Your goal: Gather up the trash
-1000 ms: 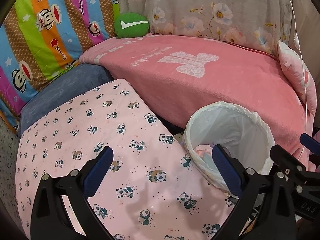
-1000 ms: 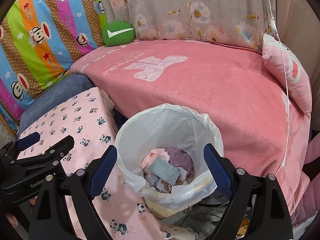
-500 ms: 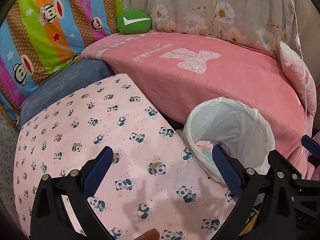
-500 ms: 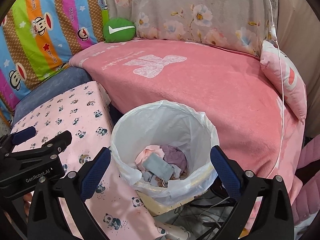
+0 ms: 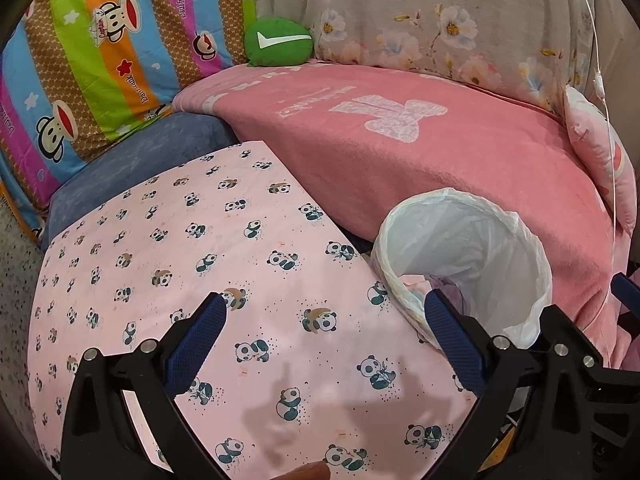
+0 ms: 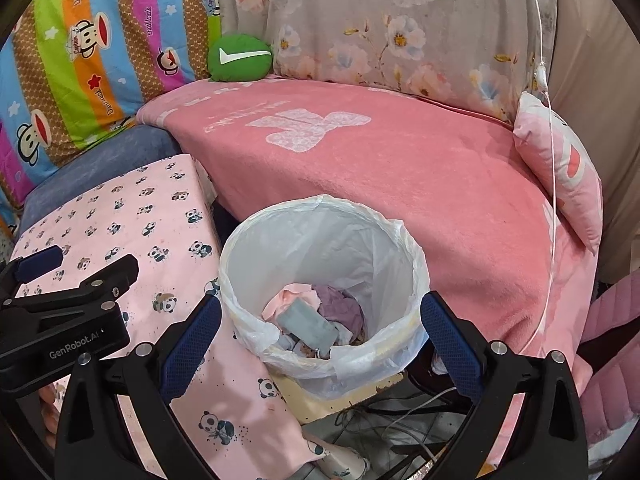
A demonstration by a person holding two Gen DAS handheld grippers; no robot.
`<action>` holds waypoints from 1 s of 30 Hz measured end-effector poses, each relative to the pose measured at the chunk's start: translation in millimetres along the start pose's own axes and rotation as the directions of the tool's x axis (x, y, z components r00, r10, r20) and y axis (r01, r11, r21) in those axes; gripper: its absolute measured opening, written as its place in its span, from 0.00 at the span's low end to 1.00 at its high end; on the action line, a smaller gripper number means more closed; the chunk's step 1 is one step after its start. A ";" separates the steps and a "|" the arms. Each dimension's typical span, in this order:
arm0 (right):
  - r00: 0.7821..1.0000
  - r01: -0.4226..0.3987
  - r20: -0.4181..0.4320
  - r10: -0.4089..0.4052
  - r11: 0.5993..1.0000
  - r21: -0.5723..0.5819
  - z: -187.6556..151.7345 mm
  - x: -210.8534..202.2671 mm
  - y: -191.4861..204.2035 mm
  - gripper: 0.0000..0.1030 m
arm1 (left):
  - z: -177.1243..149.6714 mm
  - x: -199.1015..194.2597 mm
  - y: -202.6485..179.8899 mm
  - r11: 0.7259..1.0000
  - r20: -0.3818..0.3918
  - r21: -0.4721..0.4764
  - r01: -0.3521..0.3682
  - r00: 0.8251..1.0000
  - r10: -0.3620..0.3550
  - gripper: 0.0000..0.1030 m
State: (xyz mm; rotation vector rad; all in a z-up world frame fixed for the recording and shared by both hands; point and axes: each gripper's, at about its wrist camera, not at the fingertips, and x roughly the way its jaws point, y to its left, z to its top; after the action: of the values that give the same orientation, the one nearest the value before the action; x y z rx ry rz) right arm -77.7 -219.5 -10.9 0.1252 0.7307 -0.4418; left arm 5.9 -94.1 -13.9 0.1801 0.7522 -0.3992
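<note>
A round bin lined with a white plastic bag (image 6: 400, 248) stands between a panda-print table and a pink bed. Crumpled pink, purple and grey trash (image 6: 316, 316) lies at its bottom. My right gripper (image 6: 320, 320) hovers over the bin's near rim, open wide, its blue pads empty. My left gripper (image 5: 324, 324) is open above the pink panda cloth (image 5: 180, 248), nothing between its fingers; the bin (image 5: 516, 248) sits just right of it. In the right wrist view the left gripper's black body (image 6: 68, 308) shows at the left edge.
A pink blanket (image 6: 400, 160) covers the bed behind the bin. A green cushion (image 6: 240, 58), a striped monkey-print quilt (image 5: 100, 60) and a floral cover (image 6: 380, 20) lie at the back. A pink pillow (image 6: 560, 168) and a white cord (image 6: 550, 128) are at right. Cables (image 6: 400, 420) lie under the bin.
The right gripper's jaws spread a little wider and the bin now sits lower and more centred between them. The left view shifted slightly; the table cloth fills more of it.
</note>
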 end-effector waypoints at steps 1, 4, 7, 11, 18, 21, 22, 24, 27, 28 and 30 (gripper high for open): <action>1.000 0.002 -0.001 -0.002 1.000 -0.001 -0.7 -0.6 -0.5 0.95 | -1.0 -1.1 -0.5 1.000 0.002 -0.001 0.001 1.000 -0.001 0.92; 1.000 0.008 -0.001 -0.008 1.000 -0.003 -2.0 -3.0 -1.5 0.95 | -3.0 -2.9 -2.0 1.000 0.006 0.003 -0.003 1.000 0.003 0.92; 1.000 0.009 -0.002 -0.009 1.000 -0.002 -4.4 -4.9 -2.7 0.95 | -4.7 -3.8 -2.4 1.000 0.007 0.002 -0.005 1.000 0.004 0.92; 1.000 0.006 -0.010 -0.006 1.000 -0.004 -6.1 -4.6 -4.8 0.95 | -6.4 -3.4 -2.0 1.000 0.001 -0.007 -0.007 1.000 0.007 0.92; 1.000 0.009 -0.014 -0.009 1.000 -0.007 -9.8 -5.5 -3.6 0.95 | -8.8 -2.6 -2.5 1.000 -0.005 -0.007 -0.014 1.000 0.014 0.92; 1.000 0.009 -0.017 -0.010 1.000 -0.007 -10.9 -5.4 -3.8 0.95 | -10.9 -2.3 -2.3 1.000 -0.007 -0.016 -0.016 1.000 0.016 0.92; 1.000 0.010 -0.017 -0.011 1.000 -0.008 -11.6 -5.6 -3.5 0.95 | -11.5 -2.3 -2.1 1.000 -0.007 -0.018 -0.017 1.000 0.017 0.92; 1.000 0.011 -0.020 -0.012 1.000 -0.009 -12.3 -5.7 -3.6 0.95 | -12.6 -2.7 -3.0 1.000 -0.006 -0.017 -0.023 1.000 0.023 0.92; 1.000 0.015 -0.022 -0.015 1.000 -0.011 -11.3 -5.0 -4.3 0.95 | -13.5 -4.4 -4.6 1.000 0.000 -0.011 -0.024 1.000 0.024 0.92; 1.000 0.015 -0.023 -0.015 1.000 -0.010 -11.1 -5.2 -4.8 0.95 | -13.1 -4.6 -5.3 1.000 0.000 -0.009 -0.025 1.000 0.025 0.92; 1.000 0.017 -0.024 -0.017 1.000 -0.011 -11.2 -4.6 -5.7 0.95 | -13.8 -5.1 -7.0 1.000 -0.001 -0.004 -0.026 1.000 0.026 0.92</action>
State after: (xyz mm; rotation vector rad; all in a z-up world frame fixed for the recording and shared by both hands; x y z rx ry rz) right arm -90.1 -220.1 -15.9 0.1143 0.7579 -0.4532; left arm -9.0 -94.9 -20.5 0.1857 0.7506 -0.3728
